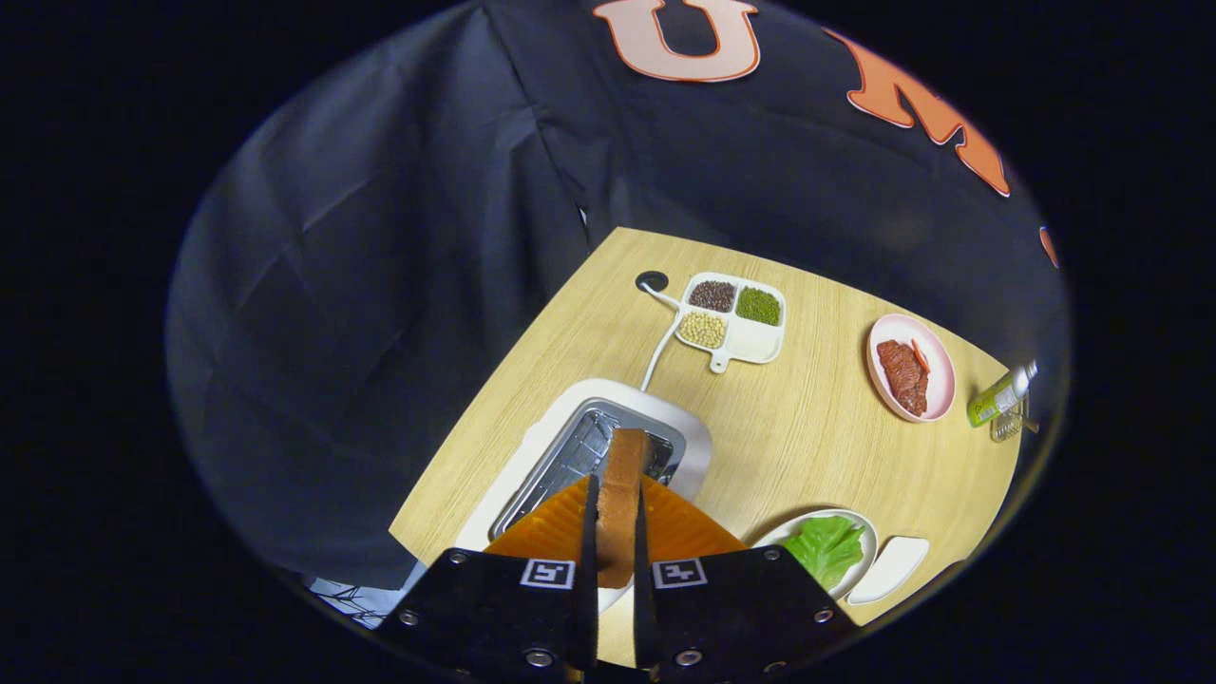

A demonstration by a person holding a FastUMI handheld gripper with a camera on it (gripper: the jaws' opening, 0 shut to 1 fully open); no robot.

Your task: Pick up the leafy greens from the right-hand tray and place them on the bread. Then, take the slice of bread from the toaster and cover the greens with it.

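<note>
My gripper point(616, 522) is shut on a slice of bread point(622, 494), held upright and edge-on between the two fingers. The slice hangs above the slot of the white toaster point(608, 446), lifted out of it. To the right of the fingers a white plate point(860, 556) carries the leafy greens point(825, 548); whether bread lies under them I cannot tell.
On the wooden table point(807, 437) beyond the toaster stands a white divided tray point(736, 318) with beans and grains. A pink plate point(910, 366) with meat and a small bottle point(999, 394) sit at the far right. The toaster's white cord point(660, 347) runs to a table hole. A small white dish point(891, 568) lies beside the greens.
</note>
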